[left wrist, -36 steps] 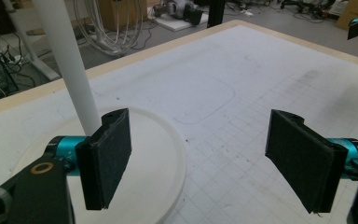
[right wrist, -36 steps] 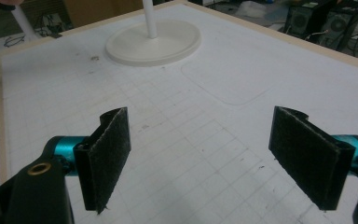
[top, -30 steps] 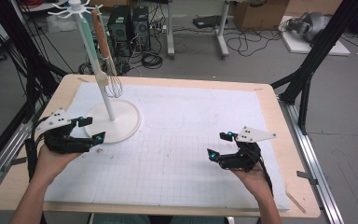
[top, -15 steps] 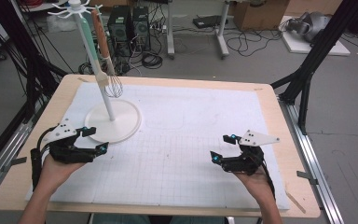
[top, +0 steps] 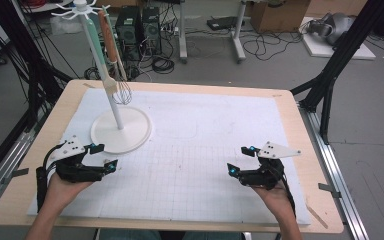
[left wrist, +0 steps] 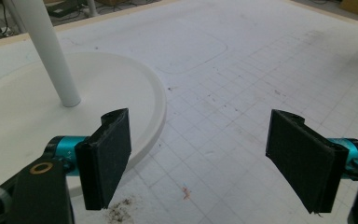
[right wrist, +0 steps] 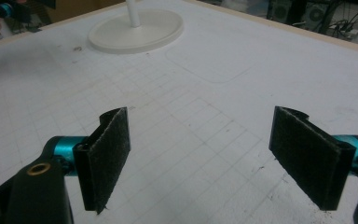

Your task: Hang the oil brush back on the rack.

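Over on the left side of the mat, my left gripper (top: 101, 158) is sitting low just beside the round white base of the utensil stand (top: 121, 131), jaws wide apart with nothing between them; the left gripper view shows the base rim (left wrist: 161, 105) right past the left jaw. My right gripper (top: 241, 161) is parked well apart on the right of the table (top: 290, 125), also spread open and empty. The whisk (top: 122, 91) and a spatula (top: 111, 82) hang from the hooks up top, close against the pole. My guess is the step is going for something on that stand, so I'd lift the left one up the pole, keep it open, come at the whisk handle square from the side, and close gently so the stand doesn't tip. Maybe steady the base with the right one first.
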A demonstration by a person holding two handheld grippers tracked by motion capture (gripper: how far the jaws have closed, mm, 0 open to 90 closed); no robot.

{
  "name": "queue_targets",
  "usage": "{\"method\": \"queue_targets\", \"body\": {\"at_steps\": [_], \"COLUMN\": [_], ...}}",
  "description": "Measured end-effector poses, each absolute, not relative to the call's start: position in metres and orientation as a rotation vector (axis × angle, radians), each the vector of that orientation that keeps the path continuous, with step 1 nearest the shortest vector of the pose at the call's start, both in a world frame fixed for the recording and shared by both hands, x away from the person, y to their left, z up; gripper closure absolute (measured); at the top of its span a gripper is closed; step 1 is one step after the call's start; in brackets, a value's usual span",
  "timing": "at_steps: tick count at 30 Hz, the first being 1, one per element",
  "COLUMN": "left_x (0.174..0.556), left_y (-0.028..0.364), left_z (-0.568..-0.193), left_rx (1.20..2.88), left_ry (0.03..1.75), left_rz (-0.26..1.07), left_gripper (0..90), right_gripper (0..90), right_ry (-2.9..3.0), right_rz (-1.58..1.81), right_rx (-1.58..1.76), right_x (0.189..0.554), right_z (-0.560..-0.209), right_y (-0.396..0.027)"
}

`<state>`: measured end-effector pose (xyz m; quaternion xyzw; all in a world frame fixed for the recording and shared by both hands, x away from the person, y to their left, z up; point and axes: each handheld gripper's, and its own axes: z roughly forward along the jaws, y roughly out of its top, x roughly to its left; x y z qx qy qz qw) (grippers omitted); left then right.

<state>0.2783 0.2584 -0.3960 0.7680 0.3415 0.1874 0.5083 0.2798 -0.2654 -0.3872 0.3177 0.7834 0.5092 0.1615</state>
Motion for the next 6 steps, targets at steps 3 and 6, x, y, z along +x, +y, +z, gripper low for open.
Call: {"method": "queue_targets", "body": {"at_steps": [3,6], "left_x": [0.2789,0.2787], "left_y": [0.2582,0.2577], "left_z": [-0.3975,-0.3983], "left_rx": [1.855,1.858], "left_ry": [0.822,0.825], "left_rz": [0.456,0.461], "left_gripper": [22.6,22.6], "right_gripper": [19.4,19.4], "right_ry": [2.242,2.237], "right_rz": [1.441,1.449], "right_rx": [0.899,0.913], "right_x": [0.2796,0.2792], "right_z": [-0.3880,-0.3884], "right_y": [-0.2649,-0.2657]}}
